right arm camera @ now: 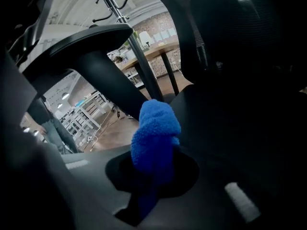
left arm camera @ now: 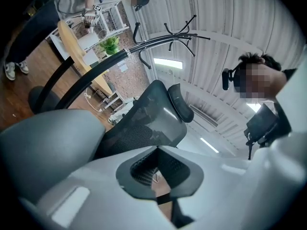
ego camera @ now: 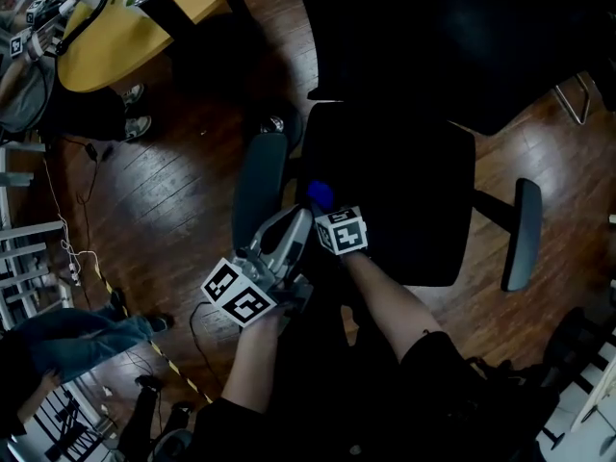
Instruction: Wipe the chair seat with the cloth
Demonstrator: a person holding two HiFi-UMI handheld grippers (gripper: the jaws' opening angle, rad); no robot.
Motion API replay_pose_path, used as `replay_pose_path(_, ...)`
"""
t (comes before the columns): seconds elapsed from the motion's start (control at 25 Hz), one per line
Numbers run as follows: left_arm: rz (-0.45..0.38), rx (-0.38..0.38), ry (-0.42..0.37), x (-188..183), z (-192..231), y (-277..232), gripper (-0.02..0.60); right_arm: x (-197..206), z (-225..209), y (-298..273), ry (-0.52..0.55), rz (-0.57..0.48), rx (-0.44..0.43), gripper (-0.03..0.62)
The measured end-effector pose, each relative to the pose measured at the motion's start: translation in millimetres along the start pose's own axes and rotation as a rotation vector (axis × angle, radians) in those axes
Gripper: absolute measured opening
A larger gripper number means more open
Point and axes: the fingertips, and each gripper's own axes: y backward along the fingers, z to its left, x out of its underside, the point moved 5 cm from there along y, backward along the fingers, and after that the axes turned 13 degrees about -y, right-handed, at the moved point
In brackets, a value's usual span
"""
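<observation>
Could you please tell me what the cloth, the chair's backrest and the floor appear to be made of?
Cloth: bright blue fleecy fabric, probably microfibre; its surface is nubby and matte.
Backrest: dark woven mesh, judging by the fine grid.
Floor: dark wood planks or wood-look laminate, glossy; board seams and reflections show.

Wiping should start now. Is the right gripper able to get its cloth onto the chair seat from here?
Probably yes. The right gripper, shut on the blue cloth, is at the edge of the seat. The seat looks bare, and the armrest stands beside it, not between.
</observation>
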Motion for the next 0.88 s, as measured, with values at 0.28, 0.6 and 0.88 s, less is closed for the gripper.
replay_pose_path(0.28, 0.039, 0.091, 0.013, 8.7, -9.5, -26.9, -0.006, 10.7, -70.6, 38.2, -0.063, -0.022, 0.15, 0.037)
replay_pose_path(0.6, 0.101, 0.203, 0.029, 25.7, -32.9, -72.0, -0.006, 18.9, -190.5, 142.7, -0.174, -0.077, 0.4, 0.037)
replay_pose_path(0.88, 0.133, 0.257, 0.038, 39.4, -49.0, -97.9, -0.006, 29.5, -243.5, 211.0, -0.245, -0.131, 0.506, 0.037)
